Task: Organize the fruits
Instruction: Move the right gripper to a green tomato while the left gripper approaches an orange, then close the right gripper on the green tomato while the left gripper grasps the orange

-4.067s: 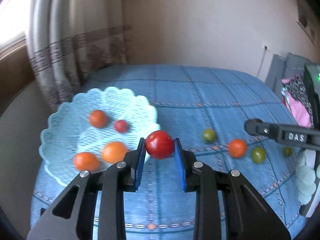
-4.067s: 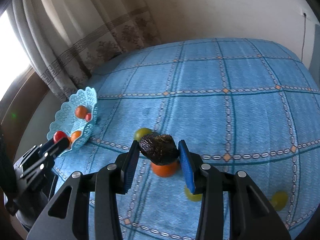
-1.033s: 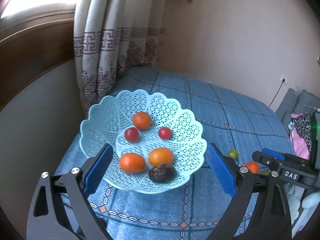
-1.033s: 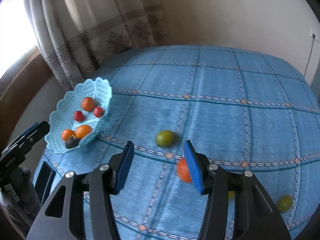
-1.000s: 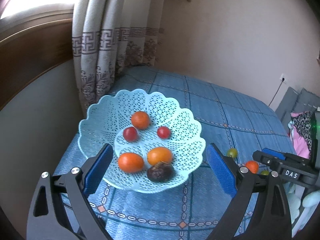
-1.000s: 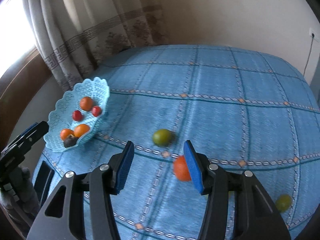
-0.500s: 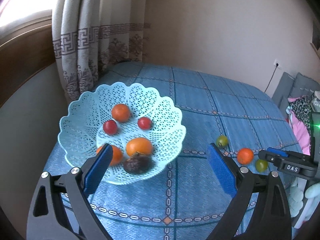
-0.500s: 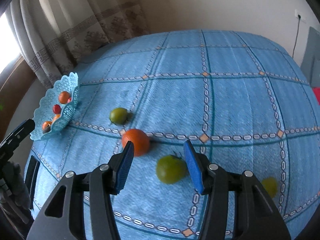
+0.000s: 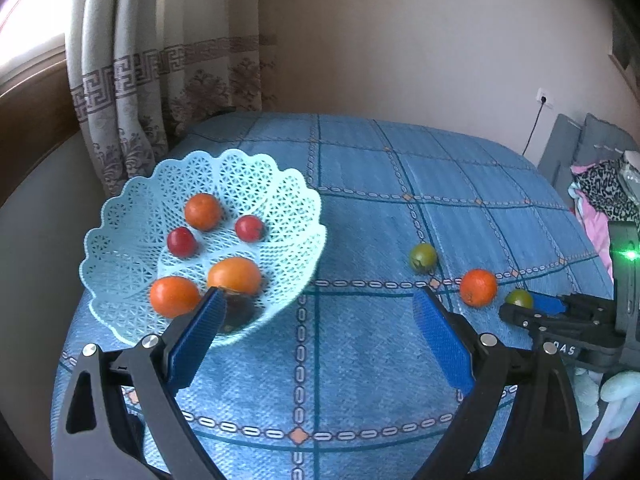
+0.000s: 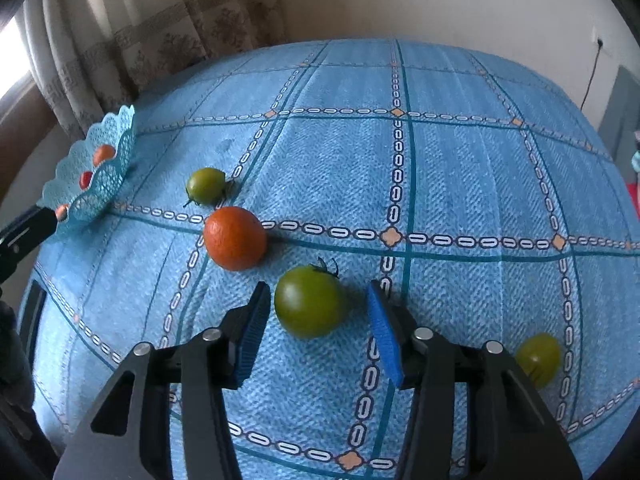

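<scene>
The right claw stands wide and empty, astride the green tomato lying on the tabletop between its pads; the left claw (also wide, empty) is farther off

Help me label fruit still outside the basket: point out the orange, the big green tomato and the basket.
orange (image 10: 235,238), right wrist view, middle of peel.
big green tomato (image 10: 310,301), right wrist view, middle of skin.
basket (image 9: 280,184), left wrist view, far rim.
</scene>
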The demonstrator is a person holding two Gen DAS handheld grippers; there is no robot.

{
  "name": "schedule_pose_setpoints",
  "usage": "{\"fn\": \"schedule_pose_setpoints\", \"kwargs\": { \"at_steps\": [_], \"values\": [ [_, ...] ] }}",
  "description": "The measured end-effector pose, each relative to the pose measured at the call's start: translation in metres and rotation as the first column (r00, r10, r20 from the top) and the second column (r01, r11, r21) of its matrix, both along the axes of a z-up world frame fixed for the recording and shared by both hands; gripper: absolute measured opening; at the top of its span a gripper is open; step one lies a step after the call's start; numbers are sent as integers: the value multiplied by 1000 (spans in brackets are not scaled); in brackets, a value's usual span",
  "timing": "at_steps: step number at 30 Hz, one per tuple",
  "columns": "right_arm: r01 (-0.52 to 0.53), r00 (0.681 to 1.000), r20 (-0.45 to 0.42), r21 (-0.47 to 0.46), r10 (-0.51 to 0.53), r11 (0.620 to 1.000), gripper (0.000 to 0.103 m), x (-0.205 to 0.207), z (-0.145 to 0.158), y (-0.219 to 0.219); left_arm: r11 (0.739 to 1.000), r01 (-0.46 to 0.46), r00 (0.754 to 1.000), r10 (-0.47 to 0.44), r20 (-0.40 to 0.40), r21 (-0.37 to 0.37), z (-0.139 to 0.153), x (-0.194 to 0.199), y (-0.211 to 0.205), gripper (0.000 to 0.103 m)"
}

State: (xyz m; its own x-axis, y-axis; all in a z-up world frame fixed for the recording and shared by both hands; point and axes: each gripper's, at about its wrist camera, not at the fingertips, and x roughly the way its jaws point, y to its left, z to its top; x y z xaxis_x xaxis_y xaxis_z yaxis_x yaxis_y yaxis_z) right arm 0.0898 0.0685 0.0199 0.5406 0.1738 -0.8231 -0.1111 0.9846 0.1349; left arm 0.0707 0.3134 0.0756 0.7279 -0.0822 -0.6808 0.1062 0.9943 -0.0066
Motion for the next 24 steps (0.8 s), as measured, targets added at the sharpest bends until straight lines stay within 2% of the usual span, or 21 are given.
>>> {"fn": "schedule_pose_setpoints", "kwargs": {
  "at_steps": [5, 8, 15, 24],
  "values": [
    [-31, 999, 25, -41, 32, 999, 35, -8, 0, 7, 1000, 23, 1000, -22, -14, 21, -5, 2, -15, 96],
    [-34, 999, 36, -48, 35, 998, 34, -11, 0, 6, 999, 34, 999, -34, -24, 25, -7, 4, -24, 96],
    [-3, 999, 52, 4, 3, 1000, 34, -16, 3, -13, 997, 60, 997, -58, -47, 43, -17, 10, -47, 96],
    [18, 994, 106, -5, -17, 1000, 34, -26, 7, -29, 989, 134, 989, -130, -70, 62, -30, 17, -90, 96]
  ]
}}
